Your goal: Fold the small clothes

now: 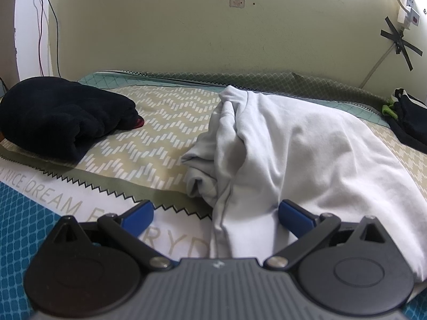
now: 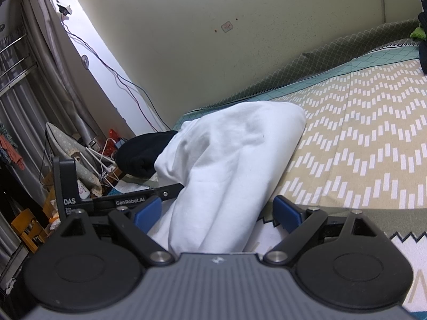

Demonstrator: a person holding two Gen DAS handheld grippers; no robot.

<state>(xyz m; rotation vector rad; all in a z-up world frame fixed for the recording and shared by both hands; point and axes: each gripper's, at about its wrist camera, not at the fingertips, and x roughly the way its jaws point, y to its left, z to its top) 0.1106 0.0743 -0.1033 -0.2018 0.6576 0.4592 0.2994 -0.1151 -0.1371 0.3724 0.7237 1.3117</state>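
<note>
Cream wall (image 1: pixel 165 34) runs behind everything, pocked with a few small holes, black tape crosses and a white cable at its right edge. Below it the bed (image 1: pixel 165 122) fills the floor of both views, its cover a beige field of white dashes with a zigzag hem and teal border; printed lettering near the front is partly hidden, so only bits read.

On that bed, dead centre, lies the white garment (image 1: pixel 307 144), a bunched, partly folded heap. Its long axis runs from the near edge back toward the wall, one sleeve or edge rolled up along its left side; which end is the neck I can't make out. From the right wrist view the same white garment (image 2: pixel 226 160) hides most of the dark bundle behind it.

Left of the garment sits a black folded pile (image 1: pixel 61 117), a scrap of red peeking out. Far right of it, another dark item with a green bit (image 1: pixel 405 117) is cut off by the frame.

Left gripper (image 1: pixel 213 214) has its blue fingers spread wide, astride the garment's near fold, pads not pressing. Right gripper (image 2: pixel 217 213), same story: fingers wide apart, cloth lying between them, nothing gripped. Beyond the bed's left, clutter and cables, too blurred to sort.
</note>
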